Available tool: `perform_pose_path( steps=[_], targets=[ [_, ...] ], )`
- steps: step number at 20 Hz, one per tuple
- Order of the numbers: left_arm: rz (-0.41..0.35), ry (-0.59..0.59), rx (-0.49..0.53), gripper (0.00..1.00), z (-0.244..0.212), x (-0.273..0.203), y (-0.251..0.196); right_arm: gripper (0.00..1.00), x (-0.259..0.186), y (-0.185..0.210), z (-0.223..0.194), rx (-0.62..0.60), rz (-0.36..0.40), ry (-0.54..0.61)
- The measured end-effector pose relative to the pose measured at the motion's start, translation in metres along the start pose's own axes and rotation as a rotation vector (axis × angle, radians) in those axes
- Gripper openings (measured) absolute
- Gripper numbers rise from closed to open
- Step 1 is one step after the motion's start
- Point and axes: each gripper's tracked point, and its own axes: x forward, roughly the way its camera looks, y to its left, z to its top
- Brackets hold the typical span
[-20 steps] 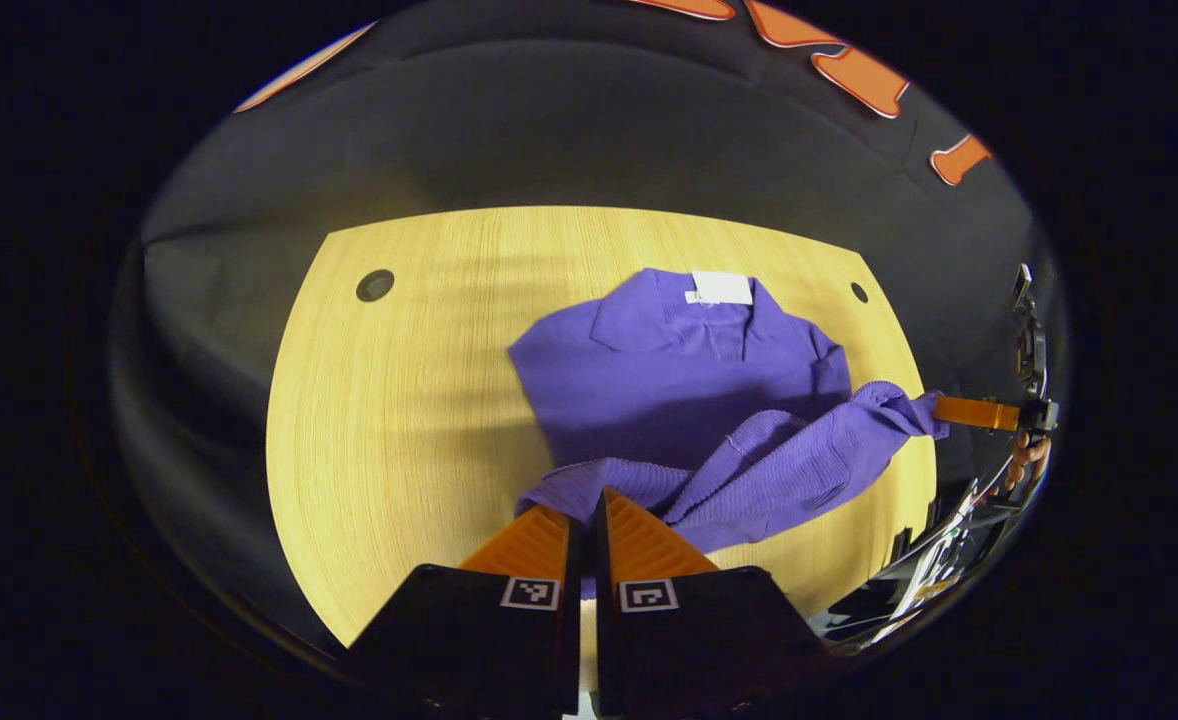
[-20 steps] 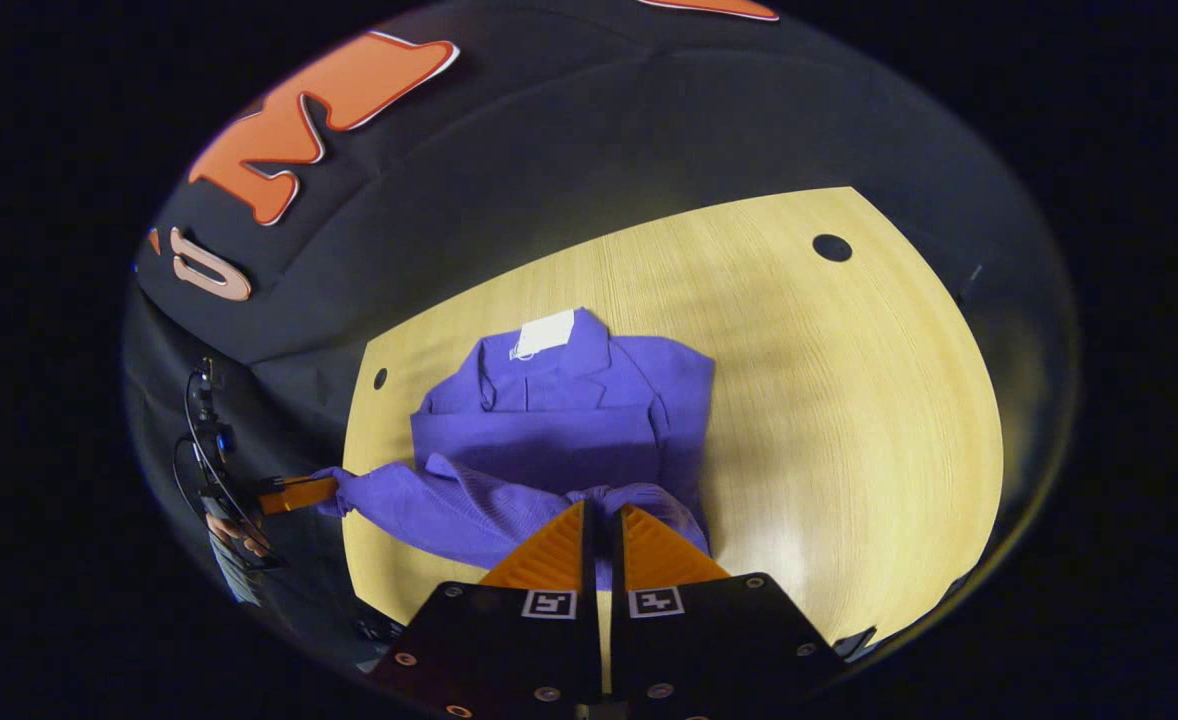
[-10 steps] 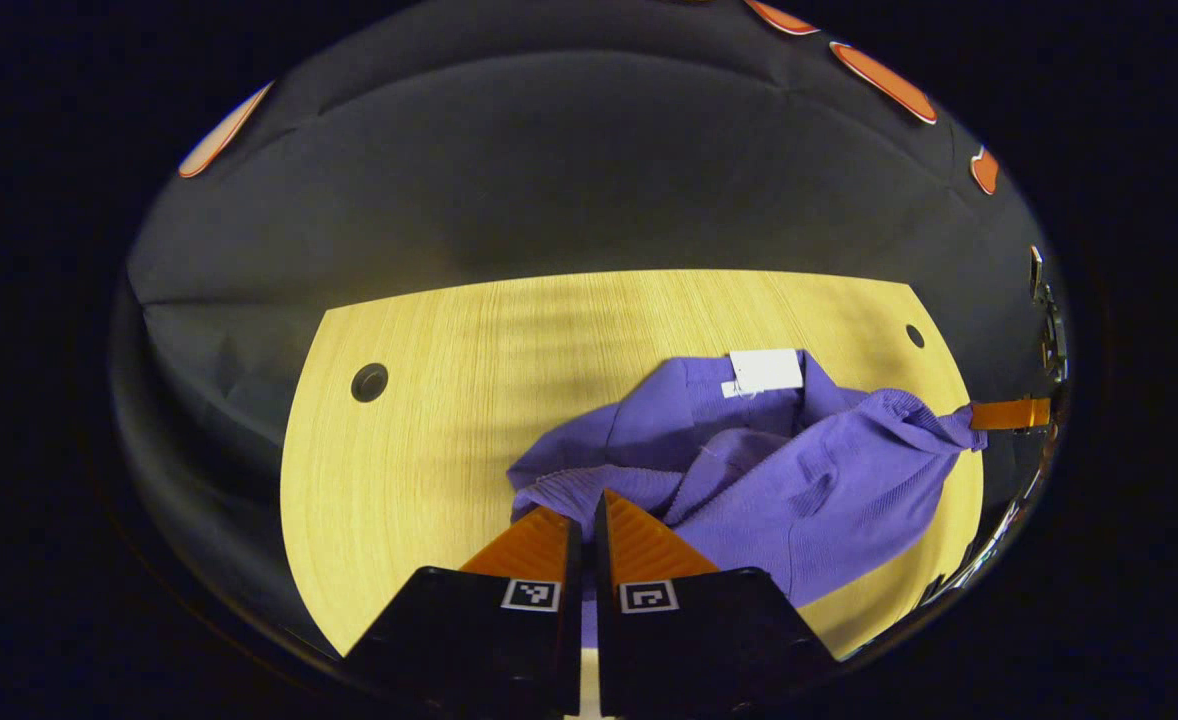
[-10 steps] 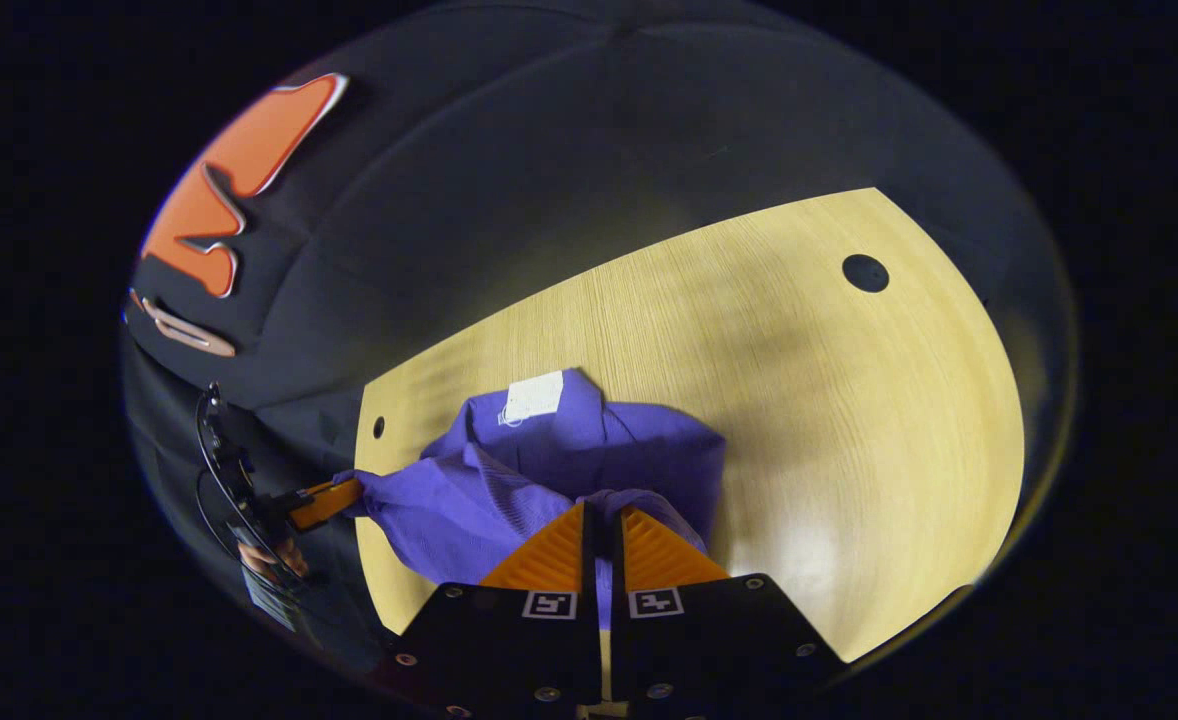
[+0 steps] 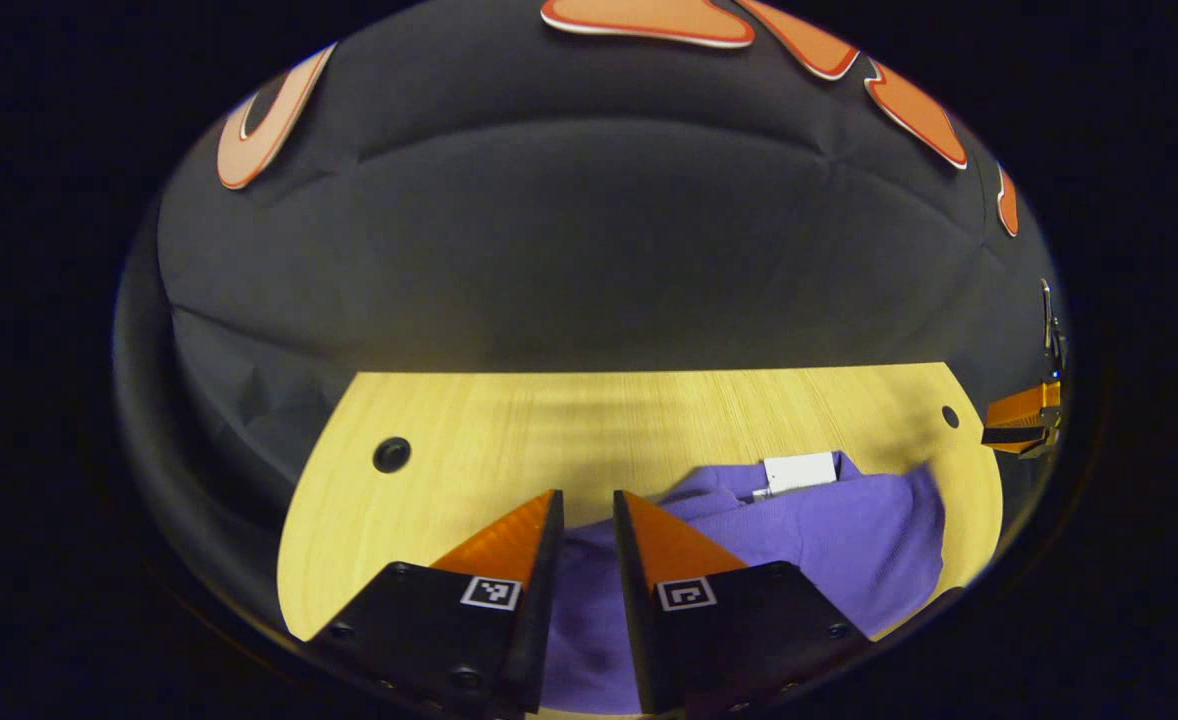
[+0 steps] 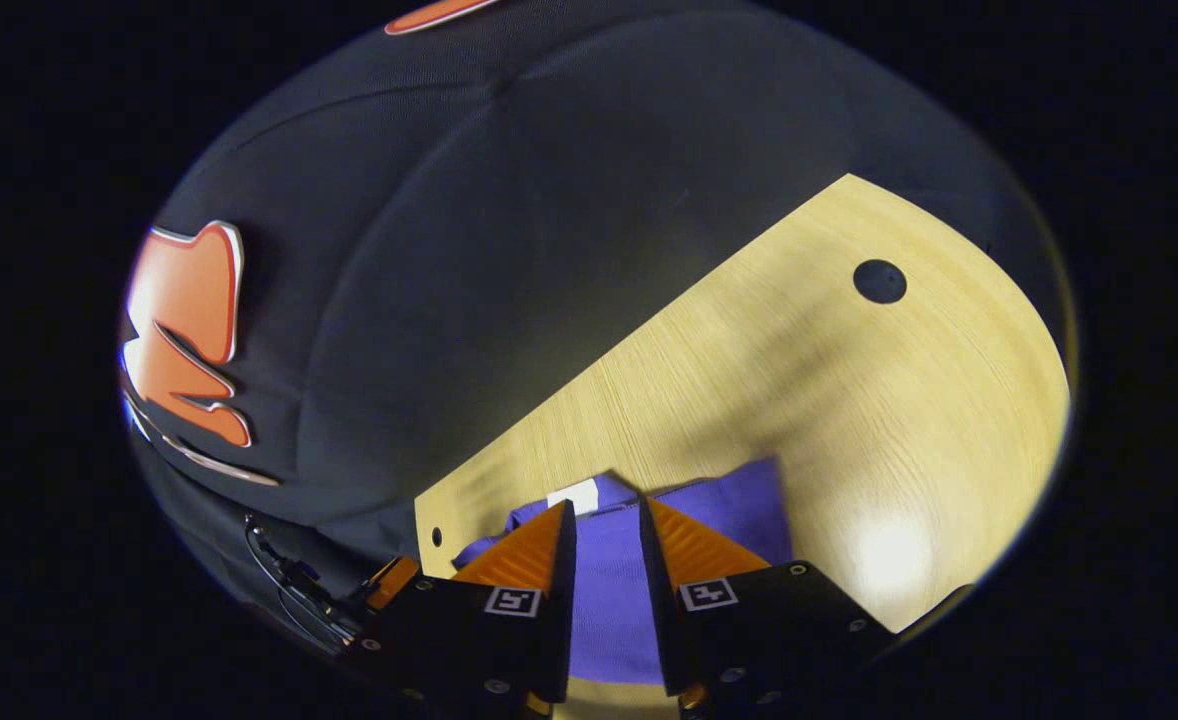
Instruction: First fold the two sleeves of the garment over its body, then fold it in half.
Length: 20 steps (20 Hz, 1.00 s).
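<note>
In the left gripper view, a dark round hole [image 5: 391,455] sits at the left of the wooden tabletop [image 5: 569,420]. The left tool [image 5: 585,505] has its two fingers a little apart, with nothing between them. The purple garment [image 5: 829,540] lies flat on the tabletop under and to the right of it, with a white tag [image 5: 799,470] at its far edge. At the far right the other tool sits just past the tabletop's edge. In the right gripper view, the right tool [image 6: 604,515] is also a little open, holding nothing, above the purple garment [image 6: 604,600].
</note>
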Motion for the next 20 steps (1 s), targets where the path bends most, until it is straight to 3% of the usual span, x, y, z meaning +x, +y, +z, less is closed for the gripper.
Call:
perform_pose_path(
  steps=[3,4,8,10,14,20],
  targets=[
    [-0.014,-0.057,-0.016,0.75,0.016,-0.025,0.000,0.45,-0.018,0.001,0.001,-0.090,-0.022,-0.061],
    [-0.020,-0.079,-0.028,0.86,0.018,-0.031,-0.001,0.56,-0.024,-0.001,-0.002,-0.122,-0.040,-0.070],
    [-0.055,-0.143,-0.076,0.88,0.029,-0.068,-0.002,0.85,-0.045,0.014,-0.022,-0.204,-0.048,-0.076],
    [-0.075,-0.193,-0.037,0.88,0.033,-0.089,-0.006,0.92,-0.059,0.021,-0.025,-0.240,-0.057,-0.115],
    [-0.066,-0.321,0.077,0.93,0.039,-0.141,-0.020,0.96,-0.087,0.038,-0.023,-0.331,-0.086,-0.247],
    [-0.119,-0.477,0.049,0.93,0.045,-0.221,-0.019,0.97,-0.140,0.074,-0.053,-0.449,-0.081,-0.373]
  ],
)
